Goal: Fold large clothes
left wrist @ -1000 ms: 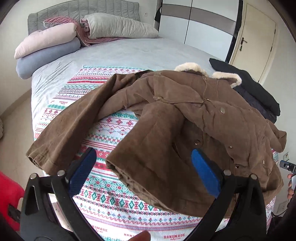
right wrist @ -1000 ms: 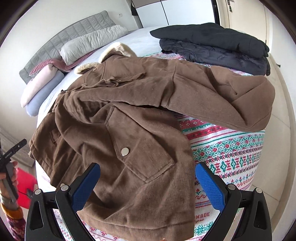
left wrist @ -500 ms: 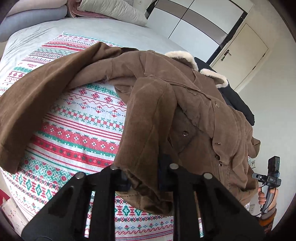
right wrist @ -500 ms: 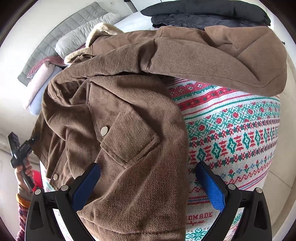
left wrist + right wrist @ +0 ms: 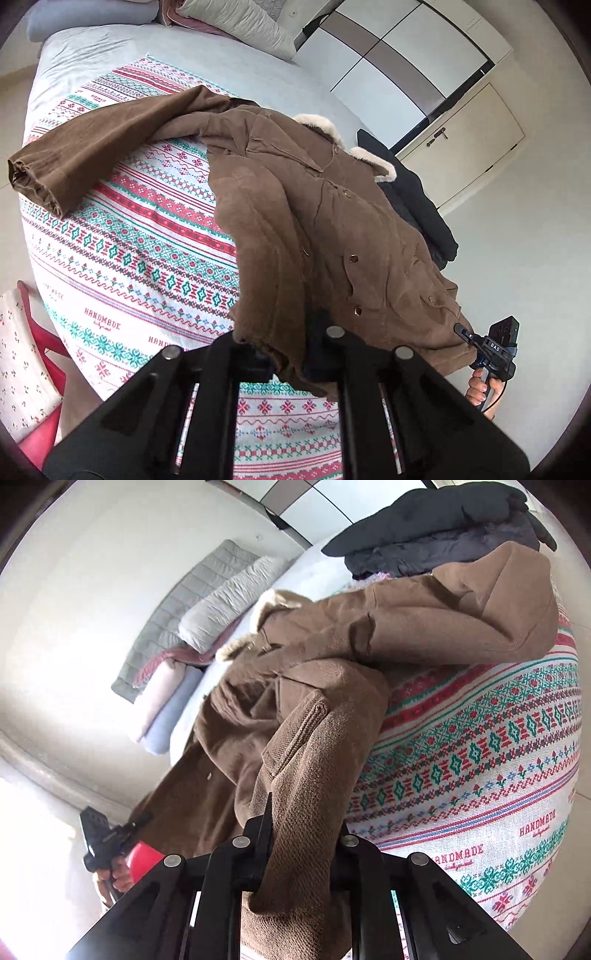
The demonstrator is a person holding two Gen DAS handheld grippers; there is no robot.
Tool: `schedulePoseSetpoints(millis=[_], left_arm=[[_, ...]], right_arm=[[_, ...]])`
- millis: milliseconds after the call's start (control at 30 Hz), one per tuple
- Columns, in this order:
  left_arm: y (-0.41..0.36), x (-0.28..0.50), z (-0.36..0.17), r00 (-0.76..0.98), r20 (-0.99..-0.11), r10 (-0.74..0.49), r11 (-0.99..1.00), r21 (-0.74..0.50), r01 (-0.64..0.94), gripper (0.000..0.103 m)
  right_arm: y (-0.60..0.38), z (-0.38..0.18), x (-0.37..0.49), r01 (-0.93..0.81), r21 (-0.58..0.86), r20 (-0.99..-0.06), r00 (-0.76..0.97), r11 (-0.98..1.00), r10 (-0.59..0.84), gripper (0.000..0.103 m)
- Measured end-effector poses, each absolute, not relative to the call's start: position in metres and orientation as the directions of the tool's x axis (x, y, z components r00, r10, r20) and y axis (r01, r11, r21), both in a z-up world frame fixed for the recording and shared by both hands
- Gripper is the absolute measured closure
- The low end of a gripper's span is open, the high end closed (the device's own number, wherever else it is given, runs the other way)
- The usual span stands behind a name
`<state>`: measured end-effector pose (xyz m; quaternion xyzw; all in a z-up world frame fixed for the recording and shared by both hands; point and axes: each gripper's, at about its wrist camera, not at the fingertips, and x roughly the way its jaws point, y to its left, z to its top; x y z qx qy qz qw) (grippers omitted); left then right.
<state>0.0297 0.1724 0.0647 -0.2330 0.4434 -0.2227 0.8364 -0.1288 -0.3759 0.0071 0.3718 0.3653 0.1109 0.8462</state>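
Observation:
A large brown corduroy coat [image 5: 303,206] with a cream fur collar [image 5: 373,162] lies on a patterned blanket [image 5: 140,236] on the bed. My left gripper [image 5: 284,354] is shut on the coat's bottom hem at its left front panel. My right gripper [image 5: 299,853] is shut on the hem of the coat [image 5: 314,746] at the other bottom corner. One sleeve [image 5: 92,147] lies spread to the left, and the other sleeve [image 5: 461,624] lies across the blanket in the right wrist view. The pads are hidden by cloth.
Folded black garments [image 5: 443,524] lie at the far side of the bed, also in the left wrist view [image 5: 417,206]. Pillows [image 5: 229,602] and a grey headboard stand at the bed's head. A red chair [image 5: 33,369] stands beside the bed. Wardrobe and door [image 5: 461,140] lie behind.
Both grippers went from open to shut on the coat's bottom hem, the left first. Both have since pulled back and tilted, lifting the hem off the blanket.

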Motion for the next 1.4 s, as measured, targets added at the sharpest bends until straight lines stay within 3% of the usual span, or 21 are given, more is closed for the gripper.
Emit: schedulePoseSetpoints(millis=[300,400,500,567,667,700,733,800,867,933,1133,1400], left_arm=[[0.217,-0.044,0.082,0.459,-0.624,-0.632,0.746,-0.65,0.144,0.092],[0.229,-0.067,0.067,0.442,-0.649,-0.619,0.758,-0.642,0.117,0.092],[0.232,-0.076,0.022,0.376,-0.769,-0.517,0.843,-0.535,0.064,0.089],[0.228,-0.079,-0.003,0.324,-0.853,-0.41,0.908,-0.417,0.051,0.084],[0.226,-0.087,-0.004,0.339,-0.87,-0.358,0.933,-0.347,0.095,0.073],[0.227,-0.088,0.002,0.358,-0.86,-0.364,0.931,-0.349,0.109,0.062],[0.229,-0.089,0.009,0.382,-0.849,-0.366,0.93,-0.348,0.119,0.043],[0.236,-0.088,0.023,0.454,-0.818,-0.352,0.935,-0.33,0.129,0.02],[0.239,-0.083,0.033,0.487,-0.806,-0.335,0.941,-0.314,0.128,0.02],[0.24,-0.074,0.04,0.498,-0.8,-0.334,0.94,-0.321,0.115,0.02],[0.213,-0.041,0.06,0.526,-0.782,-0.334,0.941,-0.304,0.147,0.02],[0.165,0.058,0.114,0.566,-0.773,-0.287,0.953,-0.17,0.252,0.02]], right_arm=[[-0.384,0.077,-0.174,0.001,0.711,-0.465,0.75,0.703,0.47,0.091],[-0.374,0.087,-0.189,0.004,0.656,-0.524,0.723,0.755,0.451,0.091],[-0.364,0.07,-0.206,0.042,0.588,-0.624,0.659,0.808,0.42,0.09],[-0.358,0.045,-0.207,0.082,0.53,-0.709,0.589,0.844,0.388,0.085],[-0.362,0.006,-0.207,0.179,0.448,-0.813,0.49,0.876,0.316,0.07],[-0.367,-0.001,-0.21,0.199,0.452,-0.819,0.48,0.87,0.316,0.068],[-0.373,-0.004,-0.213,0.216,0.464,-0.815,0.484,0.859,0.319,0.064],[-0.383,0.001,-0.222,0.225,0.49,-0.789,0.525,0.842,0.319,0.054],[-0.389,0.012,-0.227,0.228,0.502,-0.767,0.564,0.834,0.307,0.036],[-0.39,0.022,-0.225,0.234,0.494,-0.766,0.573,0.838,0.291,0.032],[-0.37,0.059,-0.184,0.191,0.414,-0.798,0.547,0.89,0.254,0.032],[-0.337,0.133,-0.088,0.088,0.278,-0.823,0.536,0.957,0.19,0.031]])
